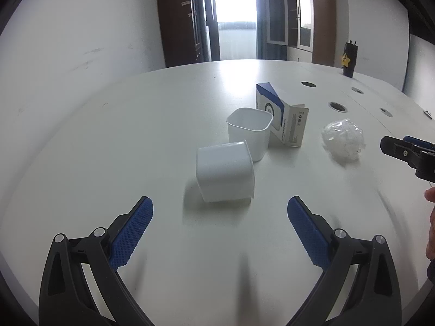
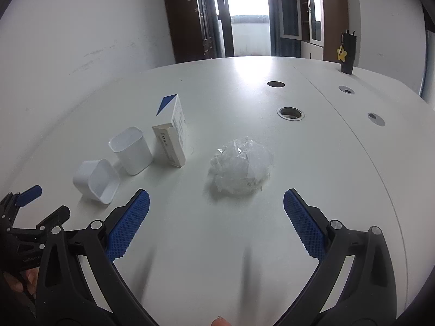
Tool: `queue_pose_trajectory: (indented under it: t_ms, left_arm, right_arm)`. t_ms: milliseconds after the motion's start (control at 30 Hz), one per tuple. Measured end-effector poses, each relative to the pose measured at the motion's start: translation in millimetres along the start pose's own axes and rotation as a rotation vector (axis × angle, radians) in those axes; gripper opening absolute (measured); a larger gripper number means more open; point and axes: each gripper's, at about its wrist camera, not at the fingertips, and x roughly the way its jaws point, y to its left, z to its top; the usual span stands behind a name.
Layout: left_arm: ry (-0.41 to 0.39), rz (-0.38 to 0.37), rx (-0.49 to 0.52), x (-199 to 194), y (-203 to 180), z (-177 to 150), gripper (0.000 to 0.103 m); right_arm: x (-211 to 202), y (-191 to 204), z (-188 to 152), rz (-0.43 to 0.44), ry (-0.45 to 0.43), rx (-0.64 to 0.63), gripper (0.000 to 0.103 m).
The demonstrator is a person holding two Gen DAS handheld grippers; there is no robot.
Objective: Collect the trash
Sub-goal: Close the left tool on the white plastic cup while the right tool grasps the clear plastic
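Observation:
A white plastic bin lies on its side [image 1: 224, 171] on the white table, just ahead of my open, empty left gripper [image 1: 220, 206]; it also shows in the right wrist view [image 2: 96, 180]. A second white bin [image 1: 250, 133] stands upright behind it [image 2: 131, 149]. A blue-and-white cardboard box [image 1: 282, 116] stands beside that bin [image 2: 171, 138]. A crumpled clear plastic ball [image 2: 240, 167] lies just ahead of my open, empty right gripper [image 2: 216, 198]; it also shows in the left wrist view [image 1: 344, 142].
The white table [image 1: 136, 125] has several round cable holes [image 2: 291, 113] to the right. A dark bottle with a yellow star tag [image 2: 346, 53] stands at the far right edge. Cabinets and a doorway lie beyond the table.

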Motion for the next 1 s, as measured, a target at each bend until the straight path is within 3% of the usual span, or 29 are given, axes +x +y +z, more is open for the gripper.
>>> queue_pose_trajectory:
  t_ms: [233, 300, 367, 500, 667, 767, 1000]
  left_arm:
    - [0.073, 0.06, -0.006, 39, -4, 18, 0.095]
    - [0.075, 0.069, -0.002, 44, -7, 23, 0.095]
    - [0.07, 0.087, 0.005, 47, -9, 26, 0.094]
    - [0.076, 0.117, 0.026, 57, -12, 29, 0.088]
    - [0.104, 0.068, 0.017, 62, -9, 25, 0.062]
    - [0.095, 0.028, 0.024, 57, -7, 22, 0.06]
    - [0.083, -0.02, -0.015, 49, 12, 15, 0.06]
  right_arm:
    - [41, -12, 20, -0.029, 0.076, -0.014, 0.092]
    - [52, -14, 25, -0.034, 0.095, -0.016, 0.086]
    - [63, -15, 28, -0.054, 0.115, -0.017, 0.073]
    - [76, -17, 31, -0.045, 0.136, 0.0, 0.07]
    - [89, -15, 30, -0.04, 0.168, -0.018, 0.052]
    - [90, -11, 27, -0.045, 0.169, -0.043, 0.04]
    - [80, -2, 19, -0.022, 0.159, -0.063, 0.032]
